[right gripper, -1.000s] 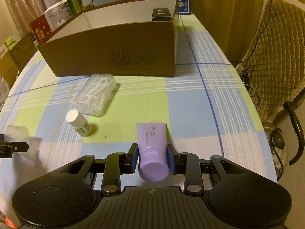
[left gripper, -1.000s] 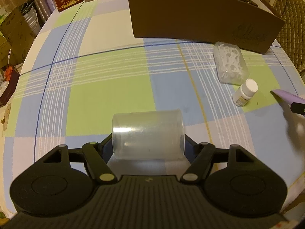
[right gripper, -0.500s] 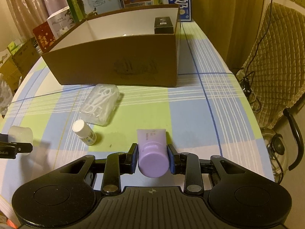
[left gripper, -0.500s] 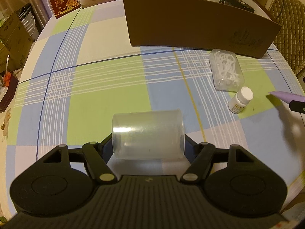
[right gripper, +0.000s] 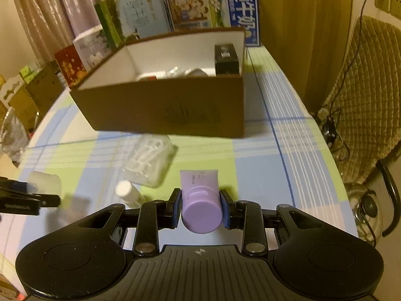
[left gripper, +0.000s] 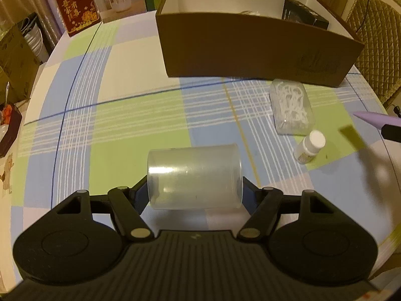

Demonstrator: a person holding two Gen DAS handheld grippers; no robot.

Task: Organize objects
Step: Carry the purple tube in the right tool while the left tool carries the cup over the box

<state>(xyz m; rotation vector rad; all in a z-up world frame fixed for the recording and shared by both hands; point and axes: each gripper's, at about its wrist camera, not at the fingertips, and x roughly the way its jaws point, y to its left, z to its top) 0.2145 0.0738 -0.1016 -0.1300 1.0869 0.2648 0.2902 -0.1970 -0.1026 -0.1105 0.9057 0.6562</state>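
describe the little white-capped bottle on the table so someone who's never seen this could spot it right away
Start at the big brown cardboard box on the checked tablecloth. In front of its right end lies a clear packet of white floss picks; the small bottle stands just past it, nearer the camera. It is the only upright item there, with a round white cap and a label.

Brown box (left gripper: 250,50) wall ahead

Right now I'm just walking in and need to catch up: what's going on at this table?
A person is tidying with two handheld grippers. The left gripper clamps a clear plastic cup; the right gripper clamps a purple tube. Both face the cardboard box, which already holds items. A floss-pick bag and small white bottle lie on the tablecloth.
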